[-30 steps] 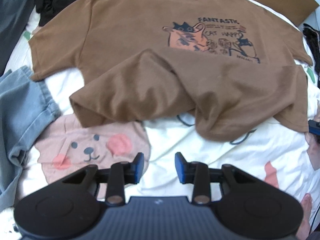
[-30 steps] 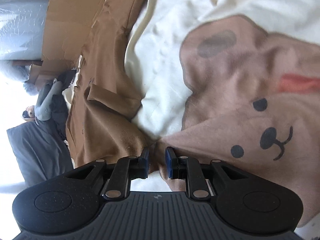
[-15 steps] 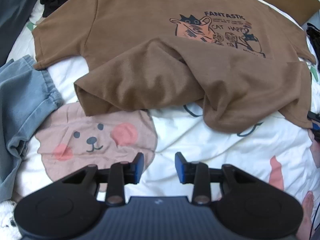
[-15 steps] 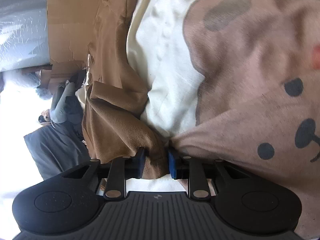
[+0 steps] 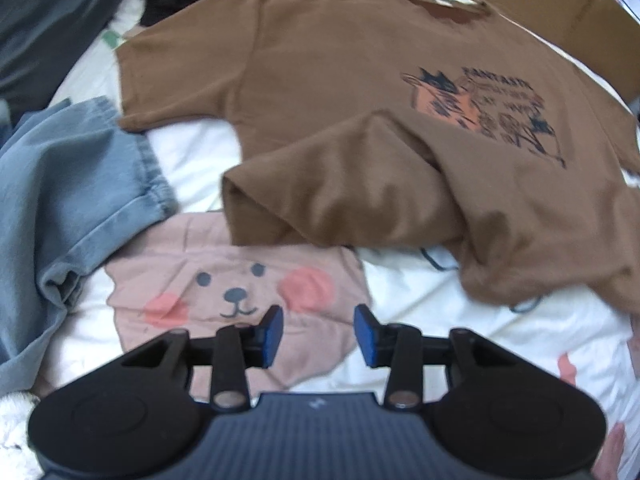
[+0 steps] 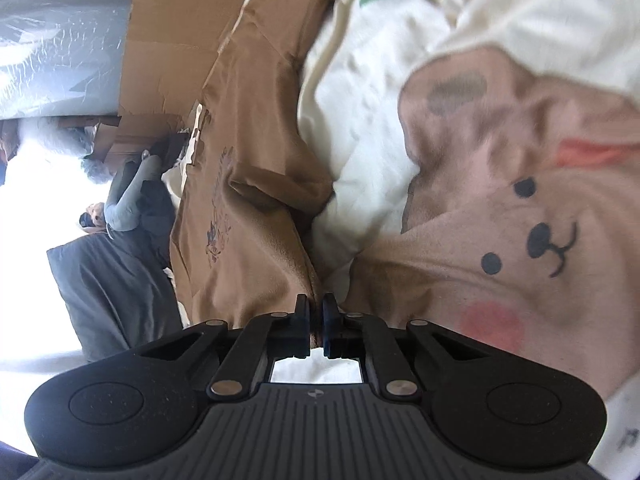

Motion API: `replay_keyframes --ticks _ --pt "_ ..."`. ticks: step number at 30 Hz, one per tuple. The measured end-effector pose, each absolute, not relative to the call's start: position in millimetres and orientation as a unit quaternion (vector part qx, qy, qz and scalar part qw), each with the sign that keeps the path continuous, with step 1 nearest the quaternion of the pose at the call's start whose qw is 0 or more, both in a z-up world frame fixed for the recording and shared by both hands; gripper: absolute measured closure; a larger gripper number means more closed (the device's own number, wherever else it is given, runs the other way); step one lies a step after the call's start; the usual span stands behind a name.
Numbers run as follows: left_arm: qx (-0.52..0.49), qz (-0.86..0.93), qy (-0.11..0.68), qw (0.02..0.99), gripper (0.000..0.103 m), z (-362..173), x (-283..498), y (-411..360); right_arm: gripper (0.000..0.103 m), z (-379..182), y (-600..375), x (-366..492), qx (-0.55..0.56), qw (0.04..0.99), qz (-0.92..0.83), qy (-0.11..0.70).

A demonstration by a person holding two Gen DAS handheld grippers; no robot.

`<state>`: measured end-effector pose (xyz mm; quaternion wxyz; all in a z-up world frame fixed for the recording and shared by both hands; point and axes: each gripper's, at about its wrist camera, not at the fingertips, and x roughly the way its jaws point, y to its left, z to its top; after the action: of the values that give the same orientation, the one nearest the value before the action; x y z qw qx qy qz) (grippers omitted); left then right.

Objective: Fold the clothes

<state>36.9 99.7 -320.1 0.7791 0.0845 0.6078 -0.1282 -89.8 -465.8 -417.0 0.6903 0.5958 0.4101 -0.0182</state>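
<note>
Brown T-shirt [image 5: 360, 92] spread on bedsheet [image 5: 460, 320] ahead of left tongs [image 5: 319, 335], hem folded up over cat print. Hem corner pinched in right tongs [image 6: 315, 326], blue pads clamped tight on cloth. Left tongs parted moderately, just opening wider, nothing between pads, hanging over pink bear print [image 5: 236, 292]. Jeans [image 5: 68, 200] lying to left of left tongs; cardboard [image 5: 560, 12] beyond shirt.

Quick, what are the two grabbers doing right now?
Left gripper: open, holding nothing.
Right gripper: just closed, pinching the brown T-shirt edge.
</note>
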Motion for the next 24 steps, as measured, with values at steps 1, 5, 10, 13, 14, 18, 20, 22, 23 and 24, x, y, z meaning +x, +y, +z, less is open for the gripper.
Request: replay_keyframes --ticks 1,5,10,13,14,18,20,22,23,24 --pt "0.075 -0.123 0.608 0.781 0.060 -323 39 103 0.100 -411 -468 -92 0.592 0.693 -0.021 0.411" --pt "0.046 -0.123 0.602 0.788 0.058 -331 45 110 0.100 -390 -476 -99 0.573 0.705 -0.036 0.415" --pt "0.045 -0.145 0.585 0.797 0.051 -342 49 103 0.100 -373 -478 -104 0.549 0.716 -0.051 0.428" --pt "0.043 -0.160 0.574 0.802 0.051 -346 53 98 0.100 -369 -478 -106 0.540 0.719 -0.059 0.435" --pt "0.041 -0.166 0.571 0.803 0.051 -347 54 97 0.100 -369 -478 -107 0.538 0.719 -0.061 0.436" --pt "0.049 -0.176 0.556 0.811 0.051 -348 59 90 0.100 -369 -475 -104 0.530 0.720 -0.062 0.445" --pt "0.046 -0.179 0.550 0.814 0.051 -348 61 90 0.100 -371 -472 -102 0.526 0.720 -0.065 0.448" --pt "0.041 -0.183 0.542 0.819 0.051 -348 63 89 0.100 -373 -471 -99 0.523 0.722 -0.065 0.448" --pt "0.037 -0.184 0.538 0.822 0.051 -348 64 89 0.100 -374 -470 -98 0.522 0.723 -0.063 0.448" --pt "0.033 -0.185 0.534 0.824 0.051 -348 65 89 0.100 -375 -469 -96 0.521 0.725 -0.062 0.447"
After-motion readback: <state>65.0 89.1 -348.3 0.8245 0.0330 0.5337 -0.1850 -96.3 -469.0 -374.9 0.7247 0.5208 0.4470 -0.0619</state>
